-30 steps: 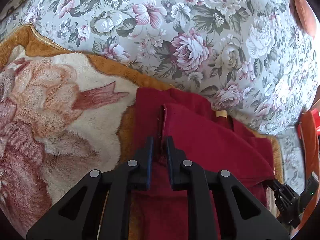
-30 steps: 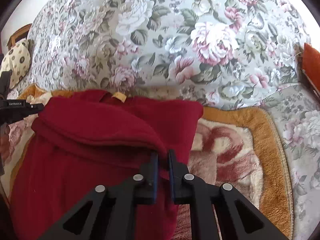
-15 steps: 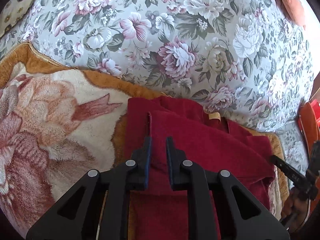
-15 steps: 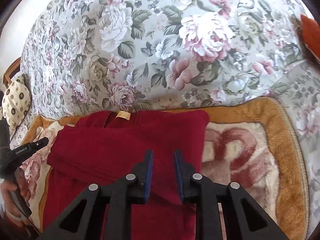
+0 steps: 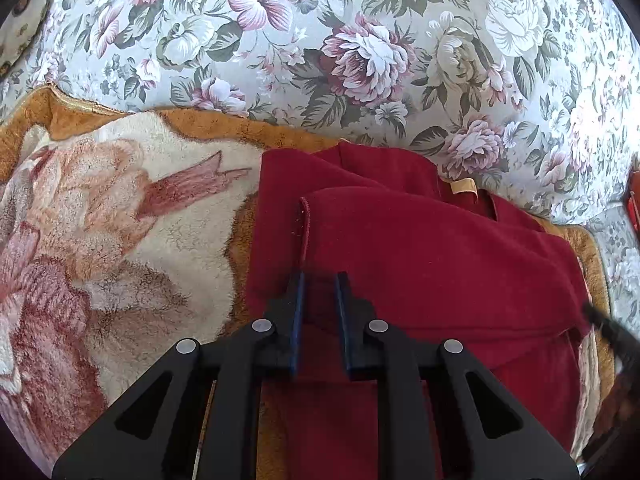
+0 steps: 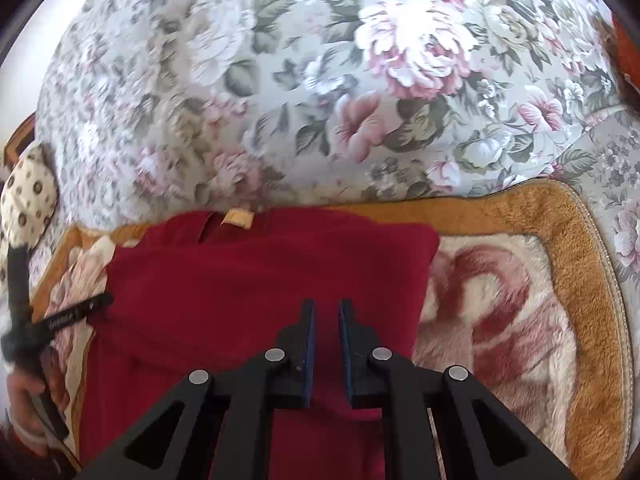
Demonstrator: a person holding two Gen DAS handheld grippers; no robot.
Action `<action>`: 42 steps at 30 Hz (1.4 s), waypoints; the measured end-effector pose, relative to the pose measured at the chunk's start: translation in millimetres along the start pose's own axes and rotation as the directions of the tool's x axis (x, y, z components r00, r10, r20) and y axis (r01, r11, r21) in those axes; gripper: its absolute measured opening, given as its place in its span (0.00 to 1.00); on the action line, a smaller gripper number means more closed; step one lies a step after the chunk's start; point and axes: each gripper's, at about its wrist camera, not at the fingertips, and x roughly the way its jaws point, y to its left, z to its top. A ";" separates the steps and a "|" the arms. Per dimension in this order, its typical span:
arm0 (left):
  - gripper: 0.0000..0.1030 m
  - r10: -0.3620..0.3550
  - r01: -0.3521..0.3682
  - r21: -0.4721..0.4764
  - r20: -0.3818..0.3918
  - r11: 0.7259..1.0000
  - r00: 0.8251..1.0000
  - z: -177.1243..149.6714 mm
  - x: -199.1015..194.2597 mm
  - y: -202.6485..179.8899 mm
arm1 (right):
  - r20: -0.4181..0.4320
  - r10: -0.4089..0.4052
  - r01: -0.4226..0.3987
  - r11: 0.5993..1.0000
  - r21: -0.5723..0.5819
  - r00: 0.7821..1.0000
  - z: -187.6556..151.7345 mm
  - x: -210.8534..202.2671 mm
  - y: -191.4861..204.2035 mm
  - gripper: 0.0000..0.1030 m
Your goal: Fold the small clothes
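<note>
A dark red garment [image 5: 420,264] lies on a plush blanket, its bottom part folded up over the top, a tan label [image 5: 463,187] showing near the collar. My left gripper [image 5: 319,280] hovers over the fold's left edge, jaws slightly apart, holding nothing. In the right wrist view the same garment [image 6: 256,284] lies flat with its label [image 6: 238,218] at the far edge. My right gripper [image 6: 326,306] is above the folded layer's right part, jaws slightly apart and empty. The left gripper's finger [image 6: 76,312] shows at the garment's left edge.
The garment rests on a cream and orange plush blanket [image 5: 120,208] with red flower pattern, also in the right wrist view [image 6: 520,280]. Behind rises a floral sofa back [image 5: 360,48]. A spotted cushion [image 6: 24,200] sits far left. An orange object [image 6: 628,52] is at the right edge.
Both grippers carried the garment's lower edge up toward the collar, then let go and opened slightly. The fold now lies flat and both grippers have drawn back a little.
</note>
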 end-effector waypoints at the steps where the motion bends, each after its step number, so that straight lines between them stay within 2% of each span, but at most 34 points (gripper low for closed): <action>1: 0.14 -0.001 0.001 -0.004 0.000 1.000 1.000 -0.4 -0.2 1.1 | -0.033 -0.045 0.043 0.999 -0.033 0.998 -11.9 3.7 2.8 0.10; 2: 0.14 0.004 -0.004 -0.004 0.001 1.000 1.000 -0.8 -0.3 1.7 | -0.057 -0.091 0.087 0.994 -0.064 0.994 -22.9 9.0 2.8 0.10; 3: 0.14 0.008 -0.008 -0.001 0.003 1.000 1.000 -1.0 -0.3 1.2 | -0.044 -0.092 0.089 0.993 -0.075 0.995 -29.8 11.1 0.4 0.10; 4: 0.14 0.013 -0.013 0.002 0.006 1.000 1.000 -1.5 -0.7 0.8 | -0.019 -0.066 0.065 0.996 -0.055 0.998 -32.4 6.7 -4.1 0.10; 6: 0.14 0.017 -0.017 -0.001 0.016 1.000 1.000 -2.3 -2.7 0.3 | -0.032 -0.039 0.040 0.999 0.011 0.999 -28.7 -5.2 -9.7 0.10; 10: 0.16 0.008 -0.008 -0.011 0.044 1.000 0.999 -6.5 -15.1 0.1 | 0.057 -0.067 0.066 0.998 0.016 0.996 -29.0 -34.8 -5.9 0.12; 11: 0.23 -0.006 0.007 -0.015 0.049 1.000 0.999 -7.8 -17.1 0.0 | 0.050 -0.069 0.068 0.998 0.014 0.996 -29.1 -31.7 -6.5 0.12; 14: 0.27 -0.032 0.034 -0.039 0.054 0.999 0.998 -14.6 -20.3 1.3 | -0.079 -0.091 0.094 0.995 0.043 0.993 -32.8 -0.6 -18.3 0.14; 18: 0.27 -0.035 0.038 -0.042 0.058 0.998 0.998 -23.6 -35.3 1.2 | -0.063 -0.074 0.079 0.993 0.092 0.995 -36.8 -22.1 -18.1 0.14; 19: 0.30 -0.041 0.043 -0.035 0.058 0.998 0.997 -26.1 -41.4 0.1 | -0.056 -0.068 0.072 0.994 0.077 0.996 -39.7 -32.4 -13.1 0.15; 20: 0.41 -0.053 0.054 -0.030 0.048 0.998 0.997 -29.5 -46.0 -0.8 | -0.055 -0.063 0.066 0.996 0.060 0.997 -43.1 -41.0 -9.1 0.16; 21: 0.49 -0.072 0.073 -0.034 0.037 0.997 0.997 -35.6 -51.3 -0.7 | -0.058 -0.059 0.062 0.997 0.041 0.997 -48.5 -50.6 -5.4 0.19; 22: 0.61 -0.094 0.096 -0.050 0.034 0.994 0.995 -44.0 -56.4 0.9 | -0.056 -0.055 0.057 0.998 0.033 0.997 -55.5 -58.5 -3.7 0.24; 23: 0.66 -0.112 0.114 -0.072 0.034 0.991 0.993 -54.0 -61.1 3.1 | -0.048 -0.046 0.048 0.998 0.038 0.998 -64.1 -68.7 -2.9 0.27; 25: 0.66 -0.112 0.112 -0.096 0.005 0.989 0.994 -74.8 -66.2 6.5 | -0.058 -0.032 0.037 0.997 0.073 0.998 -80.4 -80.2 -7.1 0.39; 26: 0.66 -0.097 0.095 -0.093 -0.018 0.991 0.995 -85.0 -67.0 7.1 | -0.065 -0.024 0.030 0.995 0.091 0.998 -93.7 -82.3 -11.8 0.40; 30: 0.66 -0.050 0.043 -0.110 -0.059 0.993 0.997 -114.2 -64.2 12.2 | -0.074 0.020 -0.008 0.989 0.151 0.997 -108.5 -70.9 -17.4 0.40; 31: 0.66 -0.047 0.043 -0.105 -0.040 0.994 0.998 -118.4 -67.0 11.1 | -0.074 0.035 -0.024 0.988 0.150 0.997 -109.4 -63.4 -16.6 0.36; 32: 0.66 -0.030 0.027 -0.091 -0.033 0.995 0.999 -121.6 -70.2 8.1 | -0.072 0.030 -0.019 0.989 0.147 0.997 -111.4 -60.3 -15.6 0.26; 33: 0.66 -0.018 0.015 -0.080 -0.041 0.997 0.999 -124.4 -71.4 6.4 | -0.060 0.013 -0.005 0.990 0.144 0.998 -113.0 -62.0 -14.6 0.06; 34: 0.66 -0.010 0.007 -0.071 -0.041 0.997 0.999 -128.1 -72.6 5.4 | -0.046 0.004 0.003 0.990 0.140 0.999 -112.3 -64.7 -13.1 0.06; 36: 0.66 0.004 -0.005 -0.054 -0.025 0.999 1.000 -136.6 -72.5 5.5 | -0.012 -0.083 0.084 0.992 0.098 0.996 -115.0 -72.3 -11.4 0.06; 37: 0.66 0.017 -0.017 -0.029 -0.003 0.999 1.000 -141.0 -72.2 3.1 | -0.027 -0.099 0.101 0.989 0.109 0.995 -116.6 -67.0 -14.7 0.06; 38: 0.66 0.032 -0.032 -0.003 0.010 0.999 0.999 -143.9 -72.1 1.1 | -0.046 -0.073 0.079 0.985 0.151 0.996 -119.6 -60.9 -21.5 0.06; 40: 0.66 0.063 -0.063 0.038 0.010 0.997 0.998 -147.8 -74.3 -4.5 | -0.019 -0.024 0.028 0.974 0.227 1.000 -124.5 -69.4 -29.7 0.07; 41: 0.66 0.060 -0.060 0.038 -0.001 0.997 0.998 -149.7 -77.3 -4.1 | -0.023 0.002 0.003 0.970 0.242 1.000 -127.6 -76.7 -30.4 0.09; 42: 0.66 0.043 -0.043 0.026 -0.011 0.999 0.999 -151.4 -80.8 -2.4 | -0.022 0.017 -0.011 0.968 0.251 1.000 -132.0 -85.7 -30.3 0.17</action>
